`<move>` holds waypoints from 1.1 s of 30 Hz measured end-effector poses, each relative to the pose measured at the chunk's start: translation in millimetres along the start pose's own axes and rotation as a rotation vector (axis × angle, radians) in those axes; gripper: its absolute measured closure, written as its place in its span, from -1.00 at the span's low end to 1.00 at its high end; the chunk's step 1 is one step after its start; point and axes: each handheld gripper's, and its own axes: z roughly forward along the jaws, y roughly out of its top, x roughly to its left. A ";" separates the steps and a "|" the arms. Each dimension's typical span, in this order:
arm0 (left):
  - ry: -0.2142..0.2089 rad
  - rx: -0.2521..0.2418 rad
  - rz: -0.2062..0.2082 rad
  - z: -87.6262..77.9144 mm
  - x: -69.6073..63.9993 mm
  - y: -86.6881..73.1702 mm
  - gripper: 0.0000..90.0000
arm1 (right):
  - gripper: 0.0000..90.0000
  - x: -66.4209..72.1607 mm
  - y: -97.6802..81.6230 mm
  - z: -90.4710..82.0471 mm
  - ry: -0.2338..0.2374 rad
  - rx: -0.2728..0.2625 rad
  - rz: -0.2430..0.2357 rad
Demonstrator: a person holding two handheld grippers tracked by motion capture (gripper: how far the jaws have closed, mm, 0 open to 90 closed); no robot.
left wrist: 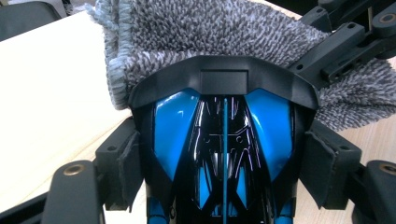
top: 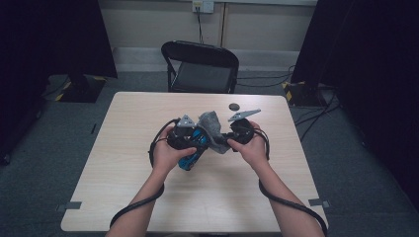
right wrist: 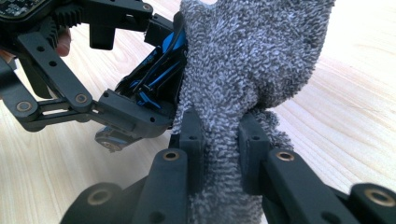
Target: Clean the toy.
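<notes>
Toy car [top: 193, 148]: mid-table [top: 123, 168], between the left gripper's [top: 184, 139] jaws
Cloth [top: 211, 127]: just right of the car, touching it (pinched by the right gripper [top: 232, 138])
Small disc [top: 233, 106]: near the far edge
Chair [top: 202, 66]: behind the table

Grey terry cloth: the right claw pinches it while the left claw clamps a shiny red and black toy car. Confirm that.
One error: the toy car is shiny blue and black, as the left gripper view shows. The left claw does clamp it, and the right claw pinches the grey terry cloth.

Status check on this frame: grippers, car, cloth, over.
Left gripper clamped on blue toy car. Right gripper pinching grey cloth against the car. Small dark disc lies clear behind.
</notes>
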 end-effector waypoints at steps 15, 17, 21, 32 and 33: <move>-0.002 -0.014 0.000 -2.1 -0.3 6.5 -0.43 | 0.68 -0.3 -4.1 -0.3 -0.001 -0.005 -0.009; -0.005 -0.012 0.002 -2.0 -0.3 6.6 -0.43 | 0.68 0.5 -4.8 0.0 -0.004 0.001 -0.010; -0.007 -0.027 -0.006 -3.4 0.7 8.0 -0.43 | 0.68 0.0 -6.2 1.5 0.003 0.004 -0.006; 0.008 -0.033 0.003 -5.1 0.5 13.6 -0.43 | 0.68 3.8 -7.5 5.1 0.021 0.004 -0.007; 0.010 -0.032 0.009 -5.2 0.5 14.3 -0.43 | 0.68 4.2 -7.9 5.5 0.021 0.004 -0.008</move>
